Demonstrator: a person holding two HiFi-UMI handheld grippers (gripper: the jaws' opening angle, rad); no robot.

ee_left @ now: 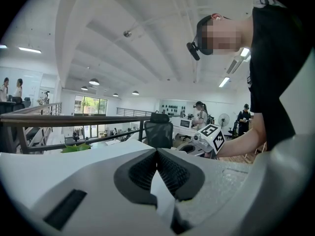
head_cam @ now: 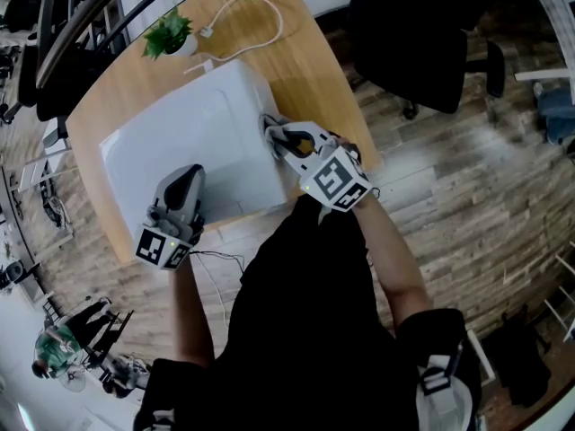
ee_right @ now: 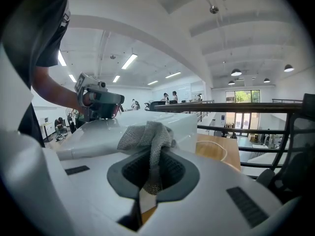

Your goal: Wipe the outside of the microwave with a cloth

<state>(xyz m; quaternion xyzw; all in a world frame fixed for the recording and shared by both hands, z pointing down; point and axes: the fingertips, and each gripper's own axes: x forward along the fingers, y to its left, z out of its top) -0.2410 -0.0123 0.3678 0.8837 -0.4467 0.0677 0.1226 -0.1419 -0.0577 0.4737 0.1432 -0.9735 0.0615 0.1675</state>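
Note:
The white microwave (head_cam: 189, 142) stands on a wooden table (head_cam: 310, 70), seen from above. My right gripper (head_cam: 277, 131) is at the microwave's right top edge, shut on a grey knitted cloth (head_cam: 269, 124). In the right gripper view the cloth (ee_right: 146, 135) bunches out between the jaws and lies against the microwave top (ee_right: 108, 132). My left gripper (head_cam: 187, 174) rests on the near left part of the top, jaws shut with nothing between them. In the left gripper view its dark pads (ee_left: 173, 170) meet over the white top (ee_left: 64, 163).
A small potted plant (head_cam: 169, 34) and a white cable (head_cam: 256, 12) lie on the table behind the microwave. A black office chair (head_cam: 422, 43) stands on the wood floor to the right. A dark railing (ee_right: 231, 108) runs behind the table.

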